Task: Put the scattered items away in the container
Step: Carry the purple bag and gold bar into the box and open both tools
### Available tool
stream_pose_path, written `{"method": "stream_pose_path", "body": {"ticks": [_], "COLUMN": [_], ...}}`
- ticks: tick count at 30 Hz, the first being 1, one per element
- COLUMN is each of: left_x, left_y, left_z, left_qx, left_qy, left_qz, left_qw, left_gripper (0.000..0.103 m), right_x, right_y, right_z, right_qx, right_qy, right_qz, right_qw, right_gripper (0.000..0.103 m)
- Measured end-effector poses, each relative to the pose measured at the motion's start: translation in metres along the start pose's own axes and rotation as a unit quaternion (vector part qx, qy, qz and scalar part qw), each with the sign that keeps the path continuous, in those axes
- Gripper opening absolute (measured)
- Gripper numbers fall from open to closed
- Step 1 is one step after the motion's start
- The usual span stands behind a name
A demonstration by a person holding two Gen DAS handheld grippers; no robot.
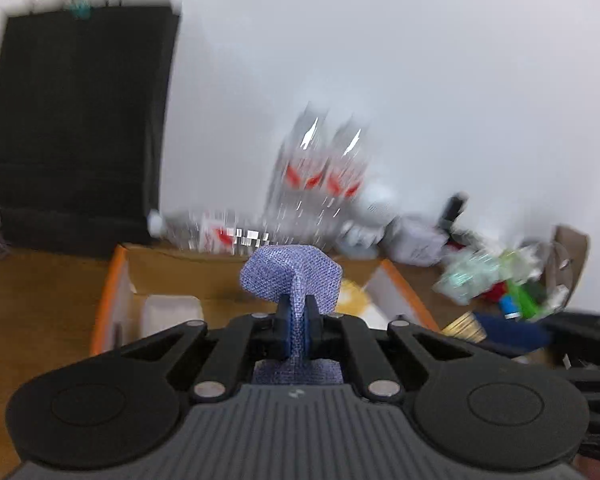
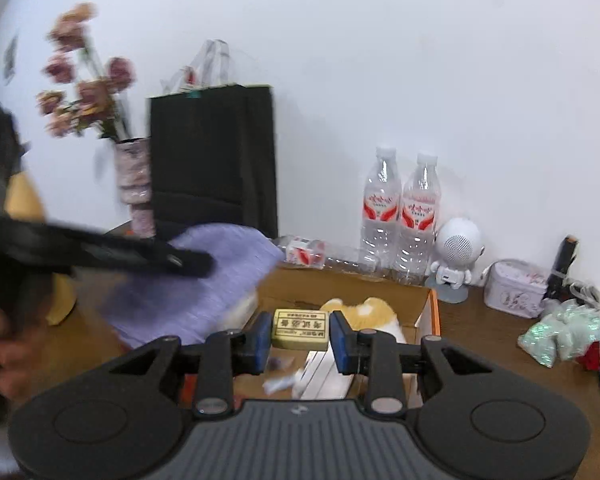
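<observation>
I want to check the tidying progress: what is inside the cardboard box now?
Inside the cardboard box an orange-and-white soft item and a white flat pack show. The grippers and purple cloth cover the rest.

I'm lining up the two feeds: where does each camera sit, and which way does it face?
Left wrist: sits behind the left tongs, which pinch a blue cloth, facing the cardboard box.
Right wrist: sits behind the right tongs, which clamp a yellow block; a hand shows left.
Shared: box, cloth, black bag, water bottles.
</observation>
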State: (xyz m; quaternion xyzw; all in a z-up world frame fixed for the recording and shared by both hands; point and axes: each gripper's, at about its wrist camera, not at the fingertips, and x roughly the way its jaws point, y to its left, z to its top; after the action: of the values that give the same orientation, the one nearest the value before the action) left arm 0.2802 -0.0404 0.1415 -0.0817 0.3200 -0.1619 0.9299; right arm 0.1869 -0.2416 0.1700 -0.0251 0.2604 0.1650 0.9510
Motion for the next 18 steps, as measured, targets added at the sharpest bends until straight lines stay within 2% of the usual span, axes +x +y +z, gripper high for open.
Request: {"method": "stream_pose_path", "body": {"ticks": [2,4,5,6,7,9,11,12,15,18], "left_x": [0.05,0.087,0.101,0.109,0.112,0.106,0.094,0.087,0.051,0.027], "left_y": [0.011,0.014,0.014,0.018,0.024,0.038,0.05,0.054,0.065,0.067], "left_z": [0.007,0.004,0.001,-0.002,-0.002,0.0,0.007,0.011,0.025,0.037], "left_qx": [-0.021,0.002,0.021,0.033,0.027,0.004,-0.017,-0.023,-0.032,-0.012], "left_qy": [0.04,0.062,0.074,0.085,0.094,0.11,0.116,0.109,0.055,0.026], "left_qz": [0.011,0.039,0.061,0.087,0.093,0.068,0.075,0.077,0.072,0.076], "left_qw": [0.9989,0.9973,0.9951,0.9921,0.9908,0.9916,0.9902,0.9908,0.9954,0.9967], "left_gripper": [0.007,0.018,0.043,0.058,0.059,0.068,0.072,0.079,0.091,0.098], "right_x": [0.031,0.059,0.07,0.083,0.093,0.114,0.134,0.144,0.171,0.195], "right_y": [-0.013,-0.02,-0.021,-0.024,-0.025,-0.025,-0.021,-0.017,-0.004,0.013], "right_z": [0.02,0.032,0.035,0.037,0.037,0.033,0.027,0.024,0.019,0.019], "right_qx": [0.013,0.022,0.021,0.022,0.021,0.016,0.009,0.008,-0.001,-0.012], "right_qy": [0.024,0.044,0.053,0.062,0.07,0.09,0.116,0.13,0.158,0.186], "right_qz": [0.007,0.005,0.004,0.002,0.0,0.005,0.027,0.038,0.059,0.077], "right_qw": [1.0,0.999,0.998,0.998,0.997,0.996,0.993,0.991,0.986,0.979], "right_gripper": [0.03,0.03,0.03,0.03,0.03,0.03,0.03,0.03,0.03,0.03]}}
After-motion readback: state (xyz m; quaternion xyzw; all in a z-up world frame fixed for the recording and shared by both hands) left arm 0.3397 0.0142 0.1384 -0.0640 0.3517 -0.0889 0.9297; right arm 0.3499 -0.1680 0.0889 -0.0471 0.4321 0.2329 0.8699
